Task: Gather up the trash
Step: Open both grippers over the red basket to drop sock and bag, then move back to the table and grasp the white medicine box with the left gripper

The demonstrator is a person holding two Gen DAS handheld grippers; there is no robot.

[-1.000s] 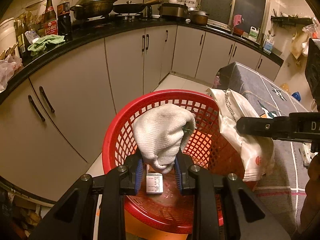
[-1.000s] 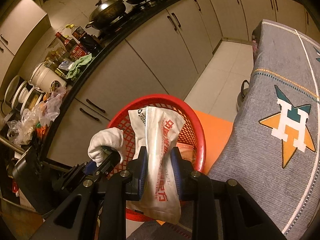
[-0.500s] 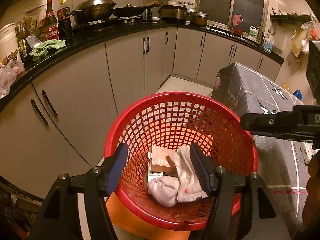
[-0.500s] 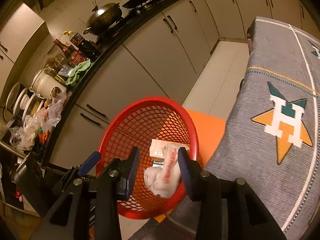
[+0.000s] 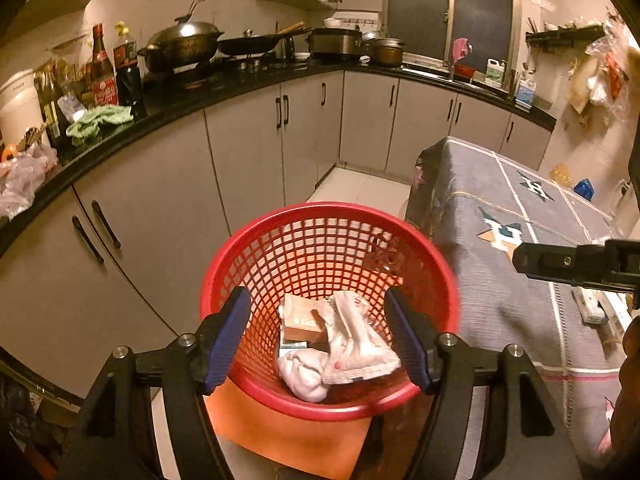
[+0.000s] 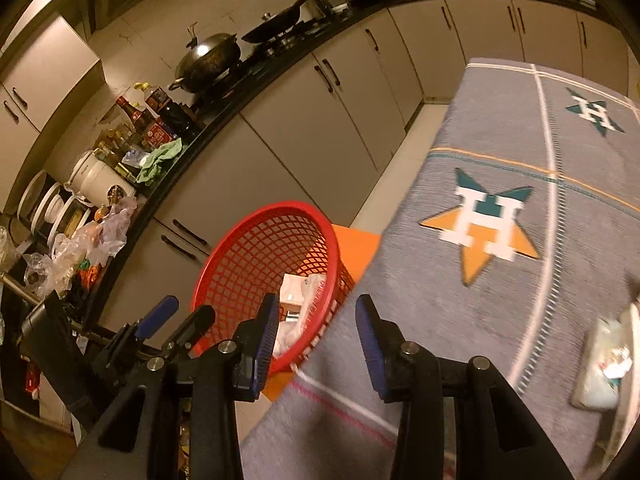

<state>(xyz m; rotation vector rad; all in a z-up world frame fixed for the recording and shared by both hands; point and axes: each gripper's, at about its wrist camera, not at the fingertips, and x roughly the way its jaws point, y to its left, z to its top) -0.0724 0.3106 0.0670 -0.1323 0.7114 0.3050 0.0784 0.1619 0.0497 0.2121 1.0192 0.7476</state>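
Both grippers, left [image 5: 318, 338] and right [image 6: 316, 340], gape empty; swing right toward the packet [image 6: 600, 364], centre it between the jaws before closing.

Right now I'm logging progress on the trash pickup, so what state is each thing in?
left gripper: open, empty, over the basket.
right gripper: open, empty, at the table edge.
red basket: upright on the floor, holding trash.
white wrapper: lying in the basket.
white cloth: bunched in the basket bottom.
small box: lying in the basket.
packet: lying on the table, blurred.
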